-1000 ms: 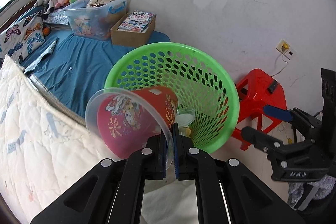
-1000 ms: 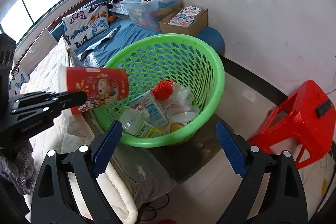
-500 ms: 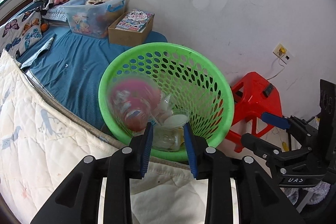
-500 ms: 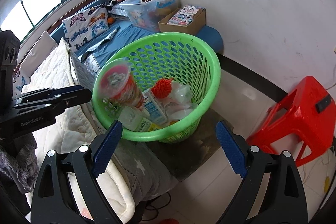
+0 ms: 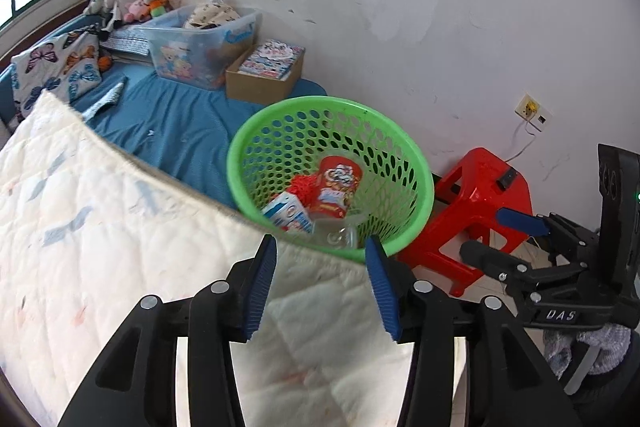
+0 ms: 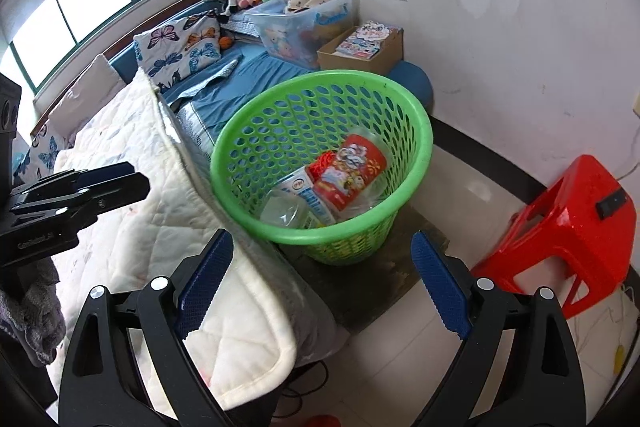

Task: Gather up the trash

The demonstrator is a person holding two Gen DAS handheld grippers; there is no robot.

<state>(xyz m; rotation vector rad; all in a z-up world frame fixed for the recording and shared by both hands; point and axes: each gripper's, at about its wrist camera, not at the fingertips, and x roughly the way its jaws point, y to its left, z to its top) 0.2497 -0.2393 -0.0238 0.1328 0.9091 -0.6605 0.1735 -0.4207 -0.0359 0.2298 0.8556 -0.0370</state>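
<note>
A round green plastic basket (image 6: 320, 163), its wall pierced all over with oval holes, stands on the floor against the bed's edge. Inside lies the red paper cup (image 6: 352, 175), a glossy tapered cylinder printed with cartoon figures; in the right wrist view it rests on its side, long axis running from about 7 to 1 o'clock, its wider end toward 1 o'clock. It lies against a white and blue carton (image 6: 306, 197), with clear crinkled plastic (image 6: 284, 213) at about 8 o'clock from it. The left tongs (image 5: 320, 283) have just been opening; their ribbed blue pads stand apart above the quilted white bedspread (image 5: 100, 227), nothing between them. The right tongs (image 6: 320, 279) are spread wide and empty. A glossy red plastic stool (image 6: 572, 227) sits at 3 o'clock from the basket.
</note>
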